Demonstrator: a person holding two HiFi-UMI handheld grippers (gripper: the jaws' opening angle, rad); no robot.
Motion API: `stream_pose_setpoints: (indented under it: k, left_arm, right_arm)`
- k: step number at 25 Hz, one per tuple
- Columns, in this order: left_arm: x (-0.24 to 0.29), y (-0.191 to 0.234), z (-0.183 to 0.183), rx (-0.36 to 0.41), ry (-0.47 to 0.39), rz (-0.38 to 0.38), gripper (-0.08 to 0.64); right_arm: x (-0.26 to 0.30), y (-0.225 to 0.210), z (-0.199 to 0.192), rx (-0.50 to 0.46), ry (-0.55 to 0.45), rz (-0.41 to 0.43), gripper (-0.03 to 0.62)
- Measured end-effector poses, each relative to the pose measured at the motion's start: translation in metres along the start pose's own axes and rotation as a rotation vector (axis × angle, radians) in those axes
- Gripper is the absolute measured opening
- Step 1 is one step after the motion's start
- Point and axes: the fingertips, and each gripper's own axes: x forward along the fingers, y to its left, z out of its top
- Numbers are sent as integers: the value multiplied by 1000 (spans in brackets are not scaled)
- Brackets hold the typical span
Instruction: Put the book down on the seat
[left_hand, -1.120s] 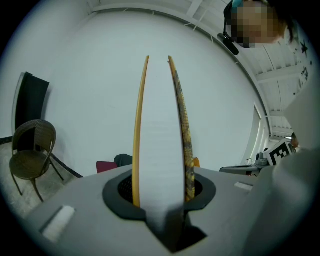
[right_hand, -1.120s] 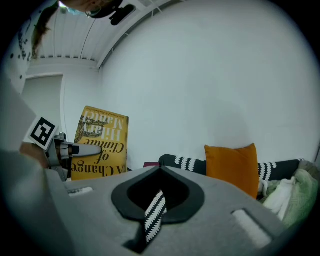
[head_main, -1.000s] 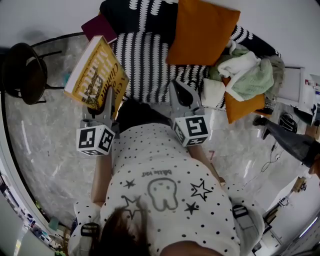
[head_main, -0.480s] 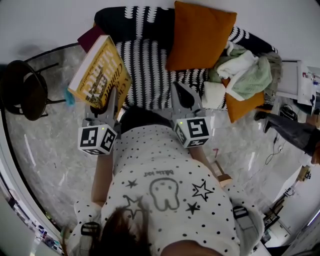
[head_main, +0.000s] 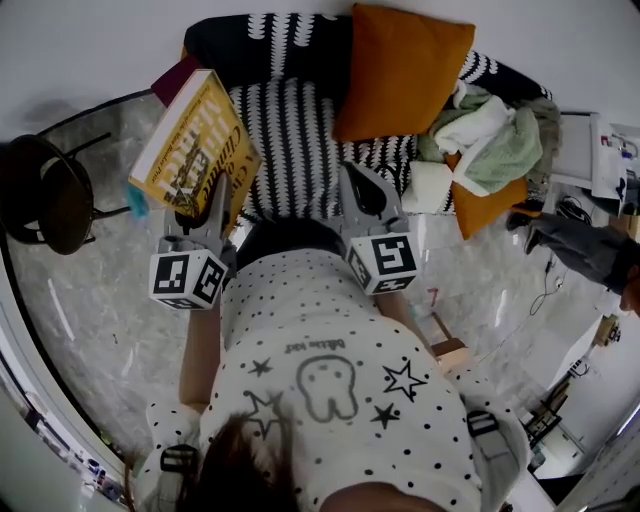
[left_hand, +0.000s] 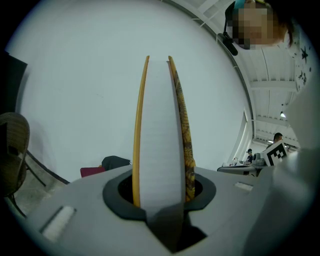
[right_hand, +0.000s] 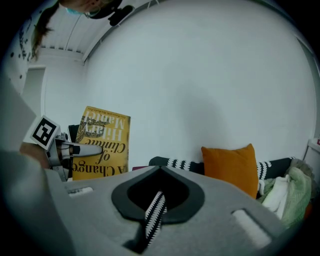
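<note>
Left gripper (head_main: 217, 192) has the book (head_main: 190, 140), fingers (head_main: 212, 218) clamped on its bottom edge. The book is up in the air at the left end of the sofa (head_main: 290, 130), not on the seat. Long axis runs up and away from the fingers, leaning towards the sofa's left arm. From the right gripper view the yellow cover faces across and the title reads upside down, so the book is on its head. In the left gripper view the white page block sits squarely between the two fingers, a thin yellow cover edge on each side, and nothing of the title shows from there.

Right gripper (head_main: 364, 185) is over the front of the sofa seat, fingers drawn together on nothing; just a sliver of striped seat shows through them.

The edge of the book inside the grip is hidden. A maroon thing (head_main: 172, 78) behind the book at the sofa's left end is half covered, and I can't tell what it is. An orange cushion (head_main: 400, 65) leans on the sofa back, and a heap of clothes (head_main: 495, 135) buries the sofa's right end.
</note>
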Motion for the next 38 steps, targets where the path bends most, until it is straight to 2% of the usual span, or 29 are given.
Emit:
stream_pose_setpoints:
  k: [4, 9, 15, 21, 29, 38]
  left_arm:
    - [3, 12, -18, -9, 12, 6, 144]
    - [-5, 12, 4, 0, 32, 21, 144]
    - [1, 5, 7, -5, 31, 15, 144]
    - [2, -7, 10, -28, 6, 22, 144]
    - [-4, -5, 16, 1, -38, 95, 144]
    - [-12, -7, 20, -31, -62, 103, 144]
  right_arm:
    - [13, 5, -15, -10, 12, 19, -5]
    - [9, 19, 11, -15, 7, 45, -5]
    - [15, 16, 25, -25, -4, 63, -5]
    - [18, 5, 31, -31, -14, 84, -5]
    - [22, -4, 31, -53, -33, 143, -5]
    - [35, 23, 22, -109, 2, 235, -5]
